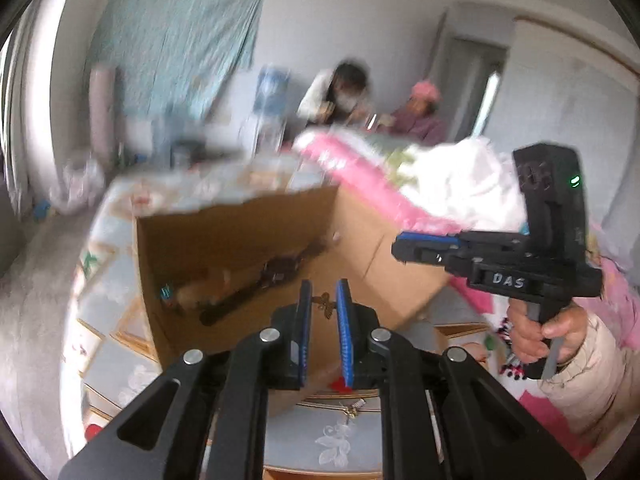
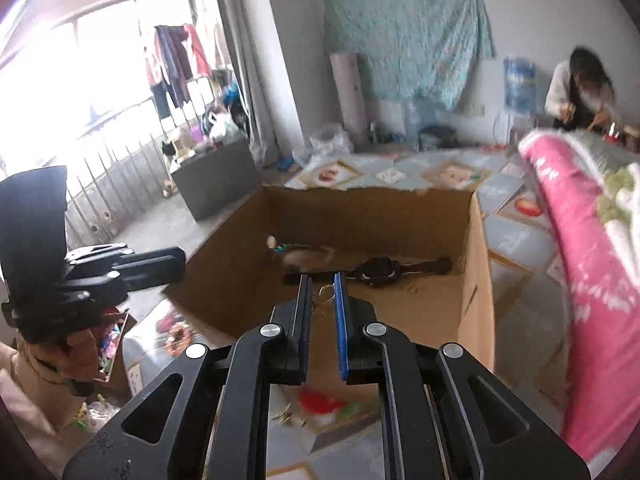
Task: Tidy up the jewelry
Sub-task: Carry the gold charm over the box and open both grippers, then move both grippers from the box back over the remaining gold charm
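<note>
Both grippers level above cardboard box (image 2: 472, 280); left gripper (image 1: 324, 300) fingers pinch gold earring (image 1: 325, 303), right gripper (image 2: 322, 296) likewise, seemingly.

Gold earring (image 1: 325, 303) pinched between left tongs (image 1: 323, 292), dangling over open cardboard box (image 2: 472, 280). Second gold earring (image 2: 325, 295) between right tongs (image 2: 322, 286). Inside box: black watch (image 2: 380, 268) flat, bracelet (image 2: 310, 258) beside it. Loose earrings (image 1: 352, 410) on bed.

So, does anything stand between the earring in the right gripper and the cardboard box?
Nothing visible does. The gold earring between the right gripper's fingers faces the open cardboard box; a watch lies further inside.
</note>
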